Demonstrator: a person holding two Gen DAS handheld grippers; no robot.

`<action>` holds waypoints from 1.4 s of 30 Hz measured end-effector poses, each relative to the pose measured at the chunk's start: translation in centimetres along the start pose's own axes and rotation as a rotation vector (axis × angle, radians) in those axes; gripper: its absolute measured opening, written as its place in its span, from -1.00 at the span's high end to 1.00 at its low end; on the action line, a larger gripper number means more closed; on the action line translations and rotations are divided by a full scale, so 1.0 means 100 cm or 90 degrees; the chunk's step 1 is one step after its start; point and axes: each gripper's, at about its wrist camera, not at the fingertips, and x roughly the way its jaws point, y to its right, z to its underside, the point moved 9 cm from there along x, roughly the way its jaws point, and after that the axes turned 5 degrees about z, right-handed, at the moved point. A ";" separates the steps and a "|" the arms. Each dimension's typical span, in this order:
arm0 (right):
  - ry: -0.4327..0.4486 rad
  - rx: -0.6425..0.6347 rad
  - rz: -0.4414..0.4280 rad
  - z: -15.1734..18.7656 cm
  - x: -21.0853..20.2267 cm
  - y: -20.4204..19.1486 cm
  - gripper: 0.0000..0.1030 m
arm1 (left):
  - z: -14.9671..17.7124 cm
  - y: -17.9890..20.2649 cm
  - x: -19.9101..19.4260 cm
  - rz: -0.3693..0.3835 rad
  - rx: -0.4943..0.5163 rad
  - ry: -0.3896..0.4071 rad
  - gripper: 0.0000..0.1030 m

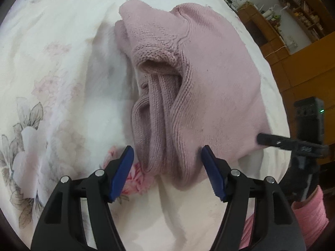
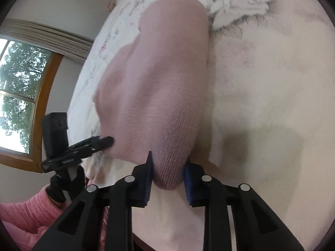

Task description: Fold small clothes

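your left gripper [image 1: 167, 163] sits low in the frame, pads spread, straddling the bunched hem of the pink sweater [image 1: 188, 79] without pinching it. your right gripper [image 2: 167, 175] is clamped on a thick fold. the sweater lies mid-frame on the flowered bedspread [image 1: 52, 83]. it looks soft, light and stretchy, so grip several layers at the hem.

A bedroom is seen, lit by daylight.
A floral bedspread [image 1: 52, 67] is spread wide; wooden shelves [image 1: 301, 14] are set against a white wall, and trees are shown through a wood-framed window [image 2: 18, 96].
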 end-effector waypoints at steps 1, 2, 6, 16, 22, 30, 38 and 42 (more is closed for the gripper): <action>0.001 -0.009 0.007 0.001 -0.002 0.000 0.52 | 0.004 0.000 -0.001 -0.006 0.003 -0.002 -0.28; 0.000 -0.019 0.021 0.001 -0.001 0.000 0.52 | 0.005 -0.001 0.000 -0.012 0.004 -0.006 -0.29; -0.019 0.004 0.028 0.009 0.016 0.004 0.52 | 0.006 -0.003 0.012 -0.015 -0.001 -0.017 -0.32; -0.012 0.054 0.036 0.015 0.030 0.018 0.32 | 0.011 0.000 0.005 -0.025 -0.007 -0.012 -0.33; 0.020 0.016 0.155 0.029 0.008 0.017 -0.45 | 0.028 0.004 -0.016 -0.040 -0.021 -0.001 -0.31; 0.035 -0.002 0.283 0.056 -0.023 0.013 -0.74 | 0.053 0.016 -0.049 -0.097 -0.028 0.015 -0.39; 0.055 -0.015 0.323 0.064 -0.036 -0.017 -0.83 | 0.069 0.037 -0.078 -0.145 -0.011 0.024 -0.59; 0.057 -0.023 0.343 0.068 -0.046 -0.034 -0.92 | 0.070 0.054 -0.094 -0.152 0.000 0.043 -0.68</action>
